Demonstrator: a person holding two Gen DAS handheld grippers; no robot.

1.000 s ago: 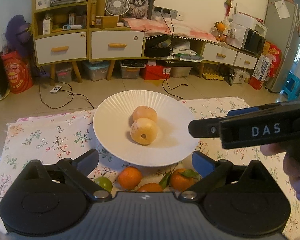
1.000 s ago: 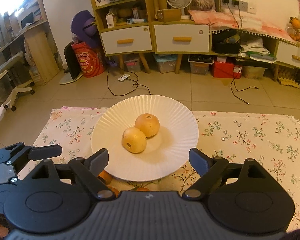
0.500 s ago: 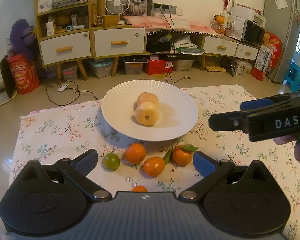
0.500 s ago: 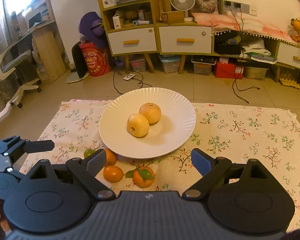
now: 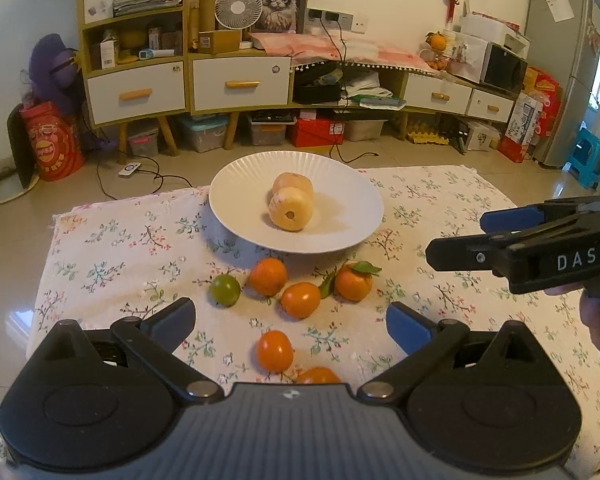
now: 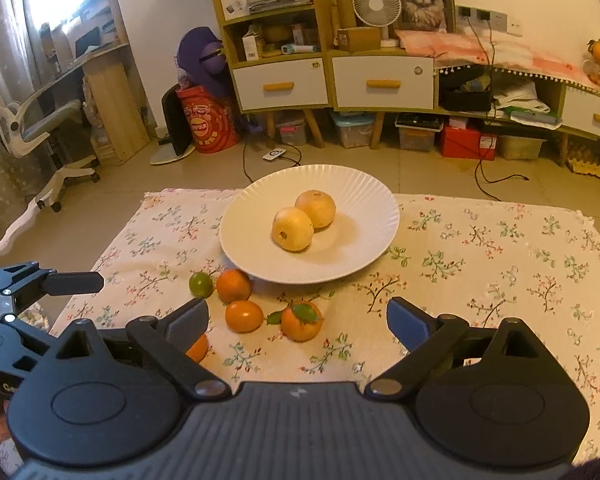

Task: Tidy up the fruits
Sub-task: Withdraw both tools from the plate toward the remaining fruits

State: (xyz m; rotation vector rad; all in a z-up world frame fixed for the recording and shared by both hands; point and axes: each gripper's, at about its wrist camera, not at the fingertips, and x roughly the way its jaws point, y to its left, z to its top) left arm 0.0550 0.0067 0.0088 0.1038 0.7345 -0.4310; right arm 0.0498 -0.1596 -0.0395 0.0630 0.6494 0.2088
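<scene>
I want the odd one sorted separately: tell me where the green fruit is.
The green fruit lies on the floral cloth, leftmost of the loose cluster, just left of an orange and in front of the white plate.

white "das" on the right gripper [image 5: 540, 240] (its black side)

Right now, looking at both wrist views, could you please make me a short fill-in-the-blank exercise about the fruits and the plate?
1. The white plate holds ____ yellow fruits.
2. Among the orange fruits on the tablecloth lies one small ____ fruit.
3. One orange below the plate carries a green ____.
4. Both the left gripper and the right gripper are ____.

Missing words: two; green; leaf; open
</scene>
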